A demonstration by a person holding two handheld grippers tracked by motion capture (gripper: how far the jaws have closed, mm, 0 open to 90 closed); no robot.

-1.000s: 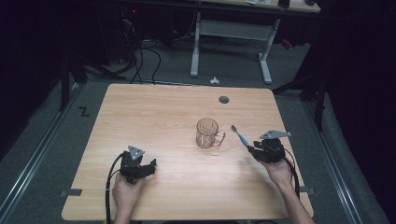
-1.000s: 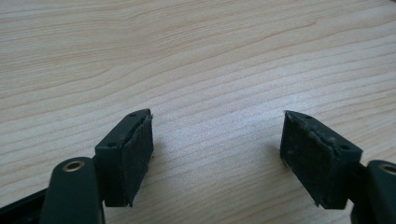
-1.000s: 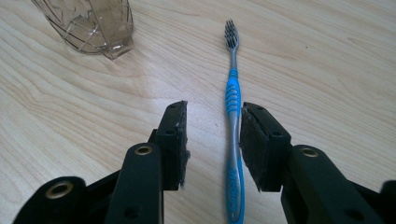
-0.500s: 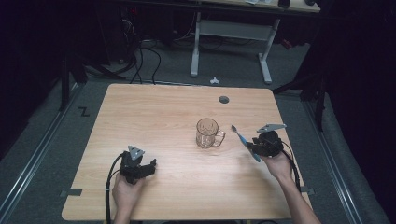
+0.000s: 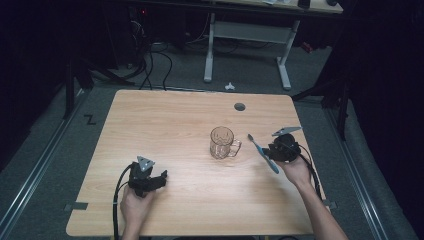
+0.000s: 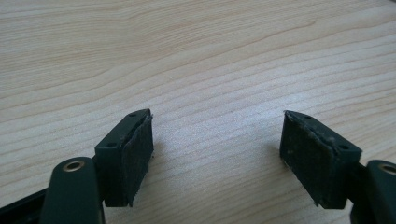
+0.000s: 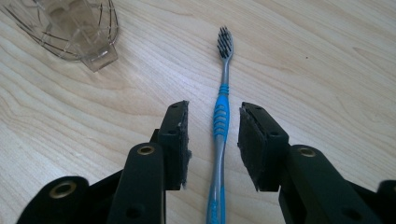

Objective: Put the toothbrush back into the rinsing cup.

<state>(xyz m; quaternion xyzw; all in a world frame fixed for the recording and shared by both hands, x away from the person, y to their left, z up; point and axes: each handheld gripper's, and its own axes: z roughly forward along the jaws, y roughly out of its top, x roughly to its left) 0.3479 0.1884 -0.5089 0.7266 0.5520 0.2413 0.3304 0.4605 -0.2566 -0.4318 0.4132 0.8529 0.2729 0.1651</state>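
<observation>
The left gripper (image 5: 161,178) rests near the table's (image 5: 165,115) front edge, jaws spread wide over bare wood. The right gripper (image 7: 212,140), close to the right edge, straddles the blue toothbrush (image 7: 220,116) without its pads pressing on it. The clear mug (image 5: 221,142) stands just beyond, with open tabletop behind.

On the table (image 5: 165,125) there is one clear mug (image 5: 221,142) and one blue toothbrush (image 5: 262,151). The person holds two grippers, the left gripper (image 5: 161,178) and the right gripper (image 5: 272,150), one in each hand.
</observation>
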